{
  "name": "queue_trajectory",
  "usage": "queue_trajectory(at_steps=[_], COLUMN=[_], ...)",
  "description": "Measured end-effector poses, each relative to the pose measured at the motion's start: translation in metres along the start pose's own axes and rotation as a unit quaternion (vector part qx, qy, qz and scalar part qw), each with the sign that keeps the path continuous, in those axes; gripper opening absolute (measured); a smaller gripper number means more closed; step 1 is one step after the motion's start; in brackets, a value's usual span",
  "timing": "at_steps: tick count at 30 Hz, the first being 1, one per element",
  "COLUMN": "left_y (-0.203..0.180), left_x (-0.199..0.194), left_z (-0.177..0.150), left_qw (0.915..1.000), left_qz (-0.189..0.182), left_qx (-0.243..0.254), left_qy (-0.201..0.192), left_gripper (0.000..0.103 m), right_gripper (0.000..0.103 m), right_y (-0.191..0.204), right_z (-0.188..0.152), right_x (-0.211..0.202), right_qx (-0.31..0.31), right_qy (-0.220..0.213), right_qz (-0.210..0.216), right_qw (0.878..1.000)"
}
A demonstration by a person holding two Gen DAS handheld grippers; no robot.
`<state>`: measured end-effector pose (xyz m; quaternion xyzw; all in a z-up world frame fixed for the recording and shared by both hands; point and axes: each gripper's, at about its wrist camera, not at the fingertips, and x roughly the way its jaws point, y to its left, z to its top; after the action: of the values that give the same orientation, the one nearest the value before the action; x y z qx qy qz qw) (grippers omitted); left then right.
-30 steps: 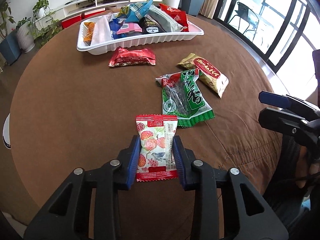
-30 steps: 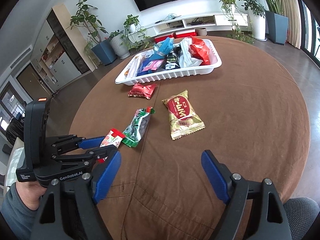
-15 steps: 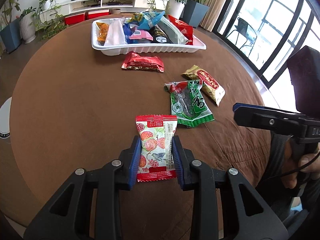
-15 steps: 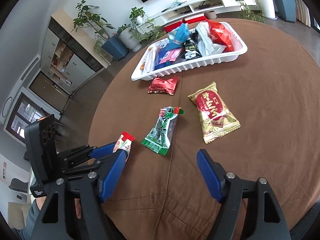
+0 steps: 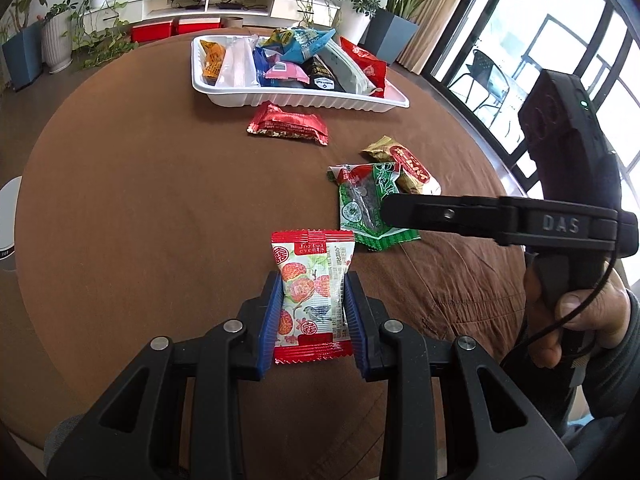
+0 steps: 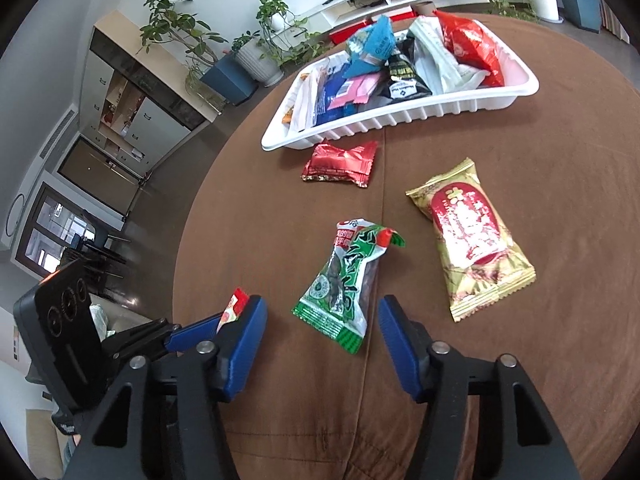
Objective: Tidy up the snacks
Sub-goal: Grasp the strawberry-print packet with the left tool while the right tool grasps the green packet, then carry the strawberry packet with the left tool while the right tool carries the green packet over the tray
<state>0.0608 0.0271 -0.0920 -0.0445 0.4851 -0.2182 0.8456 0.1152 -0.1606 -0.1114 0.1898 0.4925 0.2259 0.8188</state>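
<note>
Three crinkly foil packets point(image 6: 339, 161) on brown cloth point(image 6: 520, 360)

Tray point(image 6: 404, 124) of snacks at table's point(image 6: 560, 360) far side, loose packets point(image 6: 340, 162) before it.

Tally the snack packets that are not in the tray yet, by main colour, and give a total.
Red foil packet on the tablecloth: 1
Gold packet with red label on the tablecloth: 1
Green packet on the tablecloth: 1
White packet with red ends, clamped in the left gripper: 1
Total: 4
</note>
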Motion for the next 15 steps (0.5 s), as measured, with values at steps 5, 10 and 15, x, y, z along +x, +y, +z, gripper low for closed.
queue_trajectory(at_steps=[5,10,15], left_y=[0.002,0.003,0.003], left_x=[0.001,0.003,0.005], left_z=[0.0,0.0,0.0], left_qw=[1.0,0.9999,0.9999], left_qz=[-0.003,-0.006,-0.008], left_qx=[-0.006,-0.009,-0.011], left_qy=[0.001,0.002,0.002], left_gripper=[0.028,0.028,0.028], right_gripper=[0.049,0.036,0.016], right_y=[-0.008,-0.015,-0.02], right_z=[0.003,0.006,0.002], right_x=[0.013,0.013,0.014], right_qx=[0.02,0.032,0.038], right_qy=[0.016,0.011,0.018], right_qz=[0.009,0.013,0.025], right_qw=[1.0,0.999,0.999])
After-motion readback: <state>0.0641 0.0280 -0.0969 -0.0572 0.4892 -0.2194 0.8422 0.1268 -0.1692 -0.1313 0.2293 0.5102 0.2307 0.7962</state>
